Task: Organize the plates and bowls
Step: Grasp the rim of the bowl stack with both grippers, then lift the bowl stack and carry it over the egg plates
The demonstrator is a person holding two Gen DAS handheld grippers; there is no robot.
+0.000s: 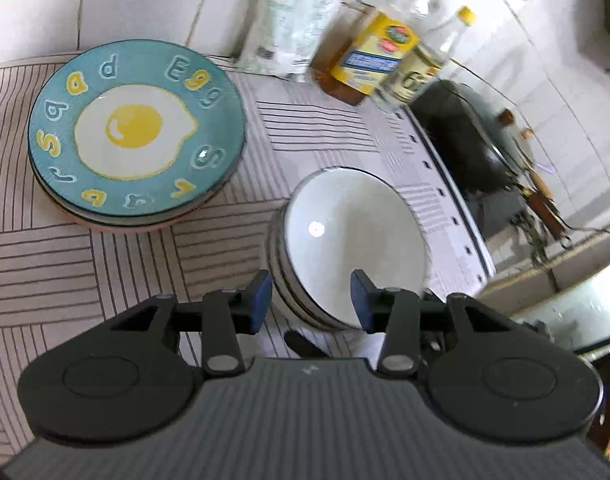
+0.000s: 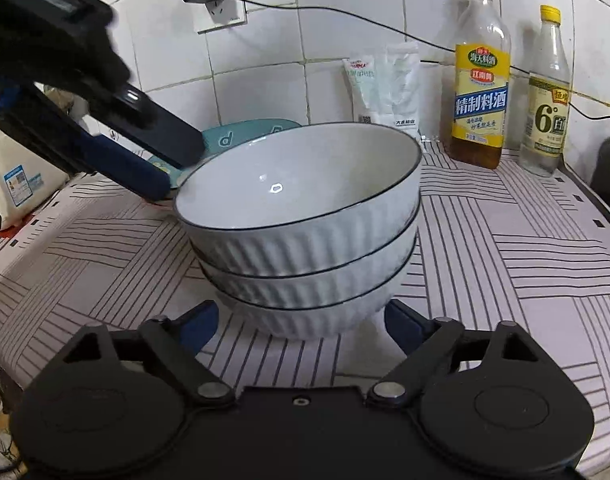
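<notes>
A: Item one, stack of three white ribbed bowls (image 2: 305, 232), nested, upright on the striped counter mat (image 2: 505, 260). Where do we place it against the right gripper (image 2: 301, 320)?

B: Dead ahead, twelve o'clock, close in. The jaws stand wide apart, one blue pad at each side of the bottom bowl's foot, neither touching; we hold nothing there.

A: Left gripper (image 1: 311, 304)?

B: Partly open, empty. In its own view the bowl stack (image 1: 353, 240) sits at about one o'clock, near rim between the pads, no contact that we can see. From the right wrist we see it at ten o'clock, angled down over the far rim.

A: Item two, plates?

B: Stack topped by the teal fried-egg plate (image 1: 137, 136), at ten o'clock from the left gripper, well apart from the bowls.

A: Nearer hand for the bowls?

B: We judge the right: it is lower and level with the stack's base. No long axis, the bowls being round.
</notes>
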